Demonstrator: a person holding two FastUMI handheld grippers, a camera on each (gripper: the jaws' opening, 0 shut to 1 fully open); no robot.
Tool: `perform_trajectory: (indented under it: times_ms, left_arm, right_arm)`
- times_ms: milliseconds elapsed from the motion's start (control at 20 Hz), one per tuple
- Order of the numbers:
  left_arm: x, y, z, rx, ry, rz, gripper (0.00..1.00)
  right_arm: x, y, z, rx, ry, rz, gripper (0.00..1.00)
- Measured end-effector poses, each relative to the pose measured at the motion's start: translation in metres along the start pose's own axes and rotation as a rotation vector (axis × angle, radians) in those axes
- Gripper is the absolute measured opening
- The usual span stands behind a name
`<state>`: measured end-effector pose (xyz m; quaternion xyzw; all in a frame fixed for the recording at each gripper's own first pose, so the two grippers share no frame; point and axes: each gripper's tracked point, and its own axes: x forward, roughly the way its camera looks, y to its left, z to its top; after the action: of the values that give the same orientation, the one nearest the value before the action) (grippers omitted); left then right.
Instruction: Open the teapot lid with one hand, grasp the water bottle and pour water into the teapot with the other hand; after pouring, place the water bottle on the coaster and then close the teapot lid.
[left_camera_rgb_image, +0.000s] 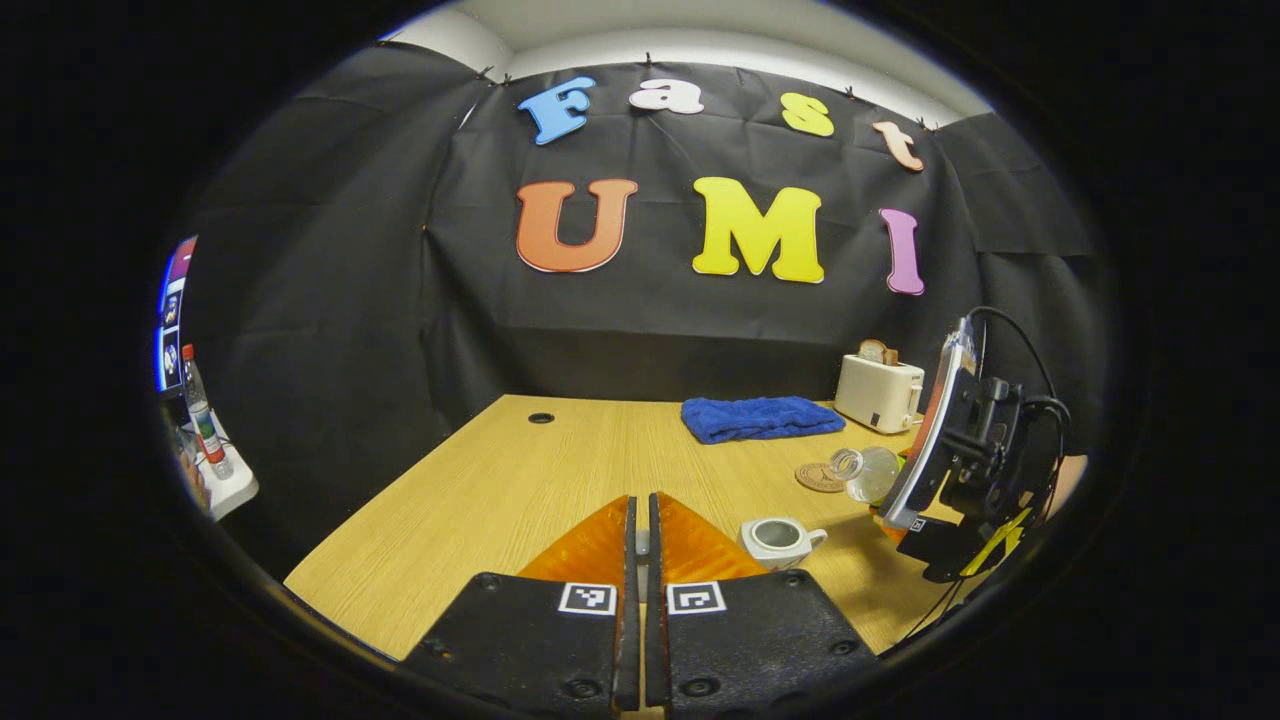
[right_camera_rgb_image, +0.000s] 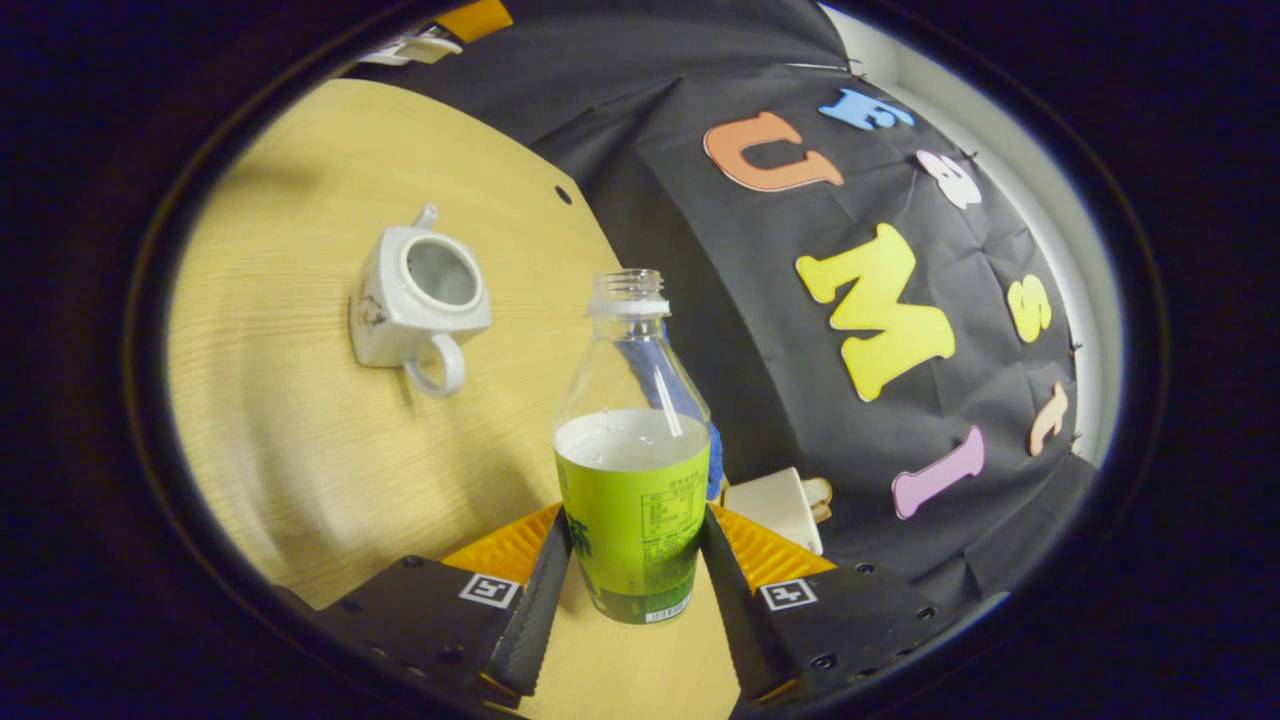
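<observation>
The white teapot (left_camera_rgb_image: 781, 541) (right_camera_rgb_image: 420, 296) stands on the wooden table (left_camera_rgb_image: 520, 480) with its top open and no lid on it. My left gripper (left_camera_rgb_image: 641, 530) is raised just left of it, fingers nearly together on a pale sliver that looks like the teapot lid. My right gripper (right_camera_rgb_image: 632, 560) (left_camera_rgb_image: 885, 500) is shut on the green-labelled water bottle (right_camera_rgb_image: 630, 480) (left_camera_rgb_image: 866, 473). The bottle is uncapped, partly full, and tipped with its mouth towards the teapot, up and to the right of it. A round coaster (left_camera_rgb_image: 820, 477) lies beneath the bottle's mouth.
A blue towel (left_camera_rgb_image: 760, 417) lies at the back of the table, with a white toaster (left_camera_rgb_image: 878, 392) (right_camera_rgb_image: 775, 505) to its right. Another bottle (left_camera_rgb_image: 204, 415) stands on a white shelf off the table's left side. Black cloth walls close in the back.
</observation>
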<state>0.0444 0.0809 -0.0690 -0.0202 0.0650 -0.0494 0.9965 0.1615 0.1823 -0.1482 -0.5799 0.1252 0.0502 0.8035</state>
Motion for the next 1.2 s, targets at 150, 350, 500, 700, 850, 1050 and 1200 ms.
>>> perform_trajectory:
  times_ms: [150,350,500,700,850,1050,1200]
  left_arm:
    - [0.0,0.008,-0.003,-0.006,0.012,0.017,0.05]
    - [0.0,0.016,-0.007,-0.004,0.02,0.041,0.05]
    - [0.003,0.016,-0.012,0.002,0.035,0.047,0.05]
    - [0.005,0.018,-0.017,0.014,0.052,0.056,0.05]
    - [0.006,0.018,-0.017,0.015,0.051,0.052,0.05]
    - [0.007,0.021,-0.021,0.023,0.06,0.057,0.05]
    - [0.007,0.021,-0.022,0.028,0.068,0.059,0.05]
  right_arm:
    - [0.011,-0.006,0.011,-0.11,-0.017,-0.043,0.73]
    - [0.008,-0.001,0.018,-0.252,-0.034,-0.074,0.73]
    - [0.01,-0.004,0.021,-0.345,-0.048,-0.113,0.73]
    - [0.01,-0.007,0.029,-0.473,-0.067,-0.177,0.73]
    - [0.011,-0.01,0.031,-0.529,-0.068,-0.203,0.73]
    - [0.006,-0.018,0.044,-0.629,-0.099,-0.28,0.72]
    - [0.004,-0.02,0.052,-0.68,-0.116,-0.315,0.72]
